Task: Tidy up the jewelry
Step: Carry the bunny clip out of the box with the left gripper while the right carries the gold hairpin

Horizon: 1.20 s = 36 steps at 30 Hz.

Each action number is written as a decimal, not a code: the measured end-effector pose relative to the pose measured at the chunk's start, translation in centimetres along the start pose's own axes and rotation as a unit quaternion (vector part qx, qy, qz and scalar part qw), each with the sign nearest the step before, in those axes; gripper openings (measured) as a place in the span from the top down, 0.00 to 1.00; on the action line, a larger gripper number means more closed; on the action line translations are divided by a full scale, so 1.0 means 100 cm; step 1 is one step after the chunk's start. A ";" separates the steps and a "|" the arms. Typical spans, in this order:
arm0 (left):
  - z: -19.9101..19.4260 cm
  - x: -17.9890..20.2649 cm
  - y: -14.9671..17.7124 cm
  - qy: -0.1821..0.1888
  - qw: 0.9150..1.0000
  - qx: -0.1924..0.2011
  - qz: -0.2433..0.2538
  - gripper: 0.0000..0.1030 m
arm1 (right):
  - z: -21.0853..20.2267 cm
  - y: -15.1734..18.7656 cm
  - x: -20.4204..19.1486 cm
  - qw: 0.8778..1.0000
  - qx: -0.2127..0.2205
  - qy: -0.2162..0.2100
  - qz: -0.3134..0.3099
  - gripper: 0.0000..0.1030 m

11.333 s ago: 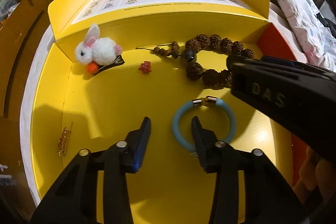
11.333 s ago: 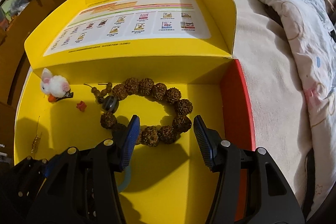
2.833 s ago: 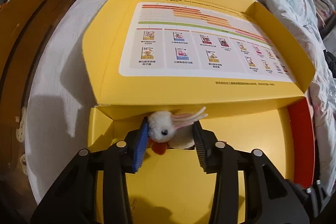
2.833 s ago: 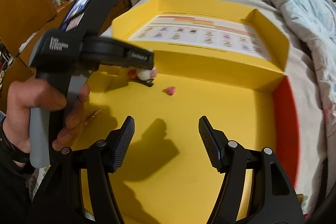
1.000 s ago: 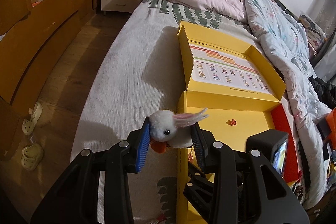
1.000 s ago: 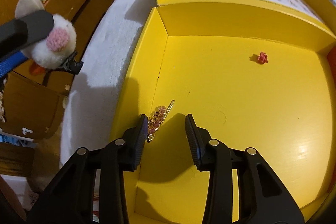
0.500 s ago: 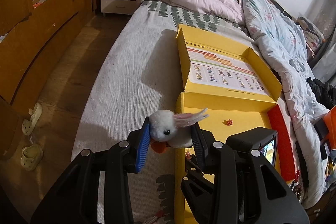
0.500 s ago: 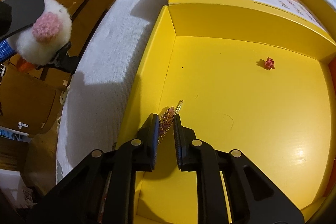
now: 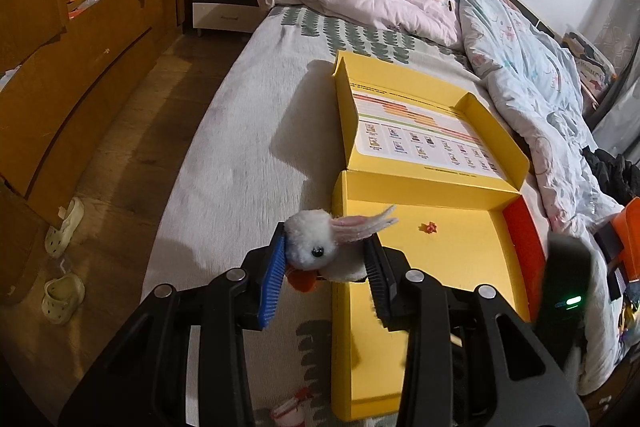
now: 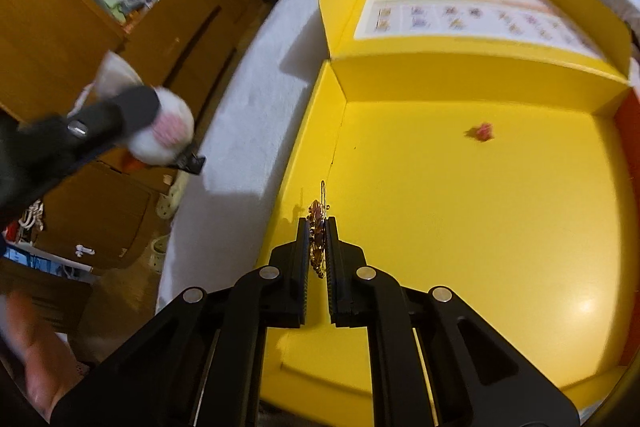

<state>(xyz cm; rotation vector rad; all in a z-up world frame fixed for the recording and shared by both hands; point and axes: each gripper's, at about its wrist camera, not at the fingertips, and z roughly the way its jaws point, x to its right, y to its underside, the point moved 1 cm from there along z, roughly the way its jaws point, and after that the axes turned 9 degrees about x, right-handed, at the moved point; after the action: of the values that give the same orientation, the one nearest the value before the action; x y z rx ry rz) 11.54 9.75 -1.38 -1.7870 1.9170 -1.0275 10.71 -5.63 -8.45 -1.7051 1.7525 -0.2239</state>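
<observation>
In the left wrist view my left gripper [image 9: 326,259] is shut on a white pom-pom rabbit hair clip [image 9: 320,245], held in the air over the left edge of the open yellow box [image 9: 440,195]. The right wrist view shows that rabbit clip [image 10: 168,135] at the left, outside the box. My right gripper [image 10: 318,227] is shut on a gold hair pin [image 10: 319,223], lifted just above the yellow box floor [image 10: 480,227] near its left wall. A small red star-shaped piece [image 10: 483,131] lies on the floor toward the back right, also visible as the red piece [image 9: 431,227].
The box sits on a bed with a grey-white sheet [image 9: 248,147]; its lid [image 9: 420,131] lies open behind. A rumpled quilt [image 9: 520,67] lies at the right. Wooden cabinets [image 9: 60,87] and slippers [image 9: 64,291] are off the bed's left side. A hand [image 10: 36,355] shows at lower left.
My right gripper's fingers have closed on the gold hair pin and raised it off the box floor. The left gripper has kept holding the rabbit clip, nearly still.
</observation>
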 end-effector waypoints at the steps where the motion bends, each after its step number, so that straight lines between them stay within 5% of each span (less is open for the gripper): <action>1: -0.004 0.002 0.001 0.000 1.000 0.001 0.001 0.63 | -0.012 0.000 0.005 1.000 0.008 -0.003 0.005 0.92; 7: -0.044 0.023 0.020 0.015 1.000 0.009 0.017 0.63 | -0.085 0.014 0.040 0.999 0.048 -0.003 0.019 0.92; 18: -0.116 0.070 0.093 0.063 0.997 0.002 0.044 0.63 | -0.207 0.085 0.134 0.993 0.090 0.059 0.058 0.92; 27: -0.106 0.081 0.178 0.052 0.995 -0.059 0.054 0.63 | -0.216 0.144 0.181 0.988 0.065 0.111 0.083 0.92; 36: -0.086 0.082 0.225 0.016 0.992 -0.100 0.072 0.63 | -0.192 0.169 0.203 0.985 0.042 0.139 0.096 0.92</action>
<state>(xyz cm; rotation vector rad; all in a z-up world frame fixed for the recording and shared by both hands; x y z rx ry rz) -11.86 3.31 -9.06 -1.7120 2.1998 -0.8468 -12.32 -28.73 -10.15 -1.4894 2.0665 -0.4613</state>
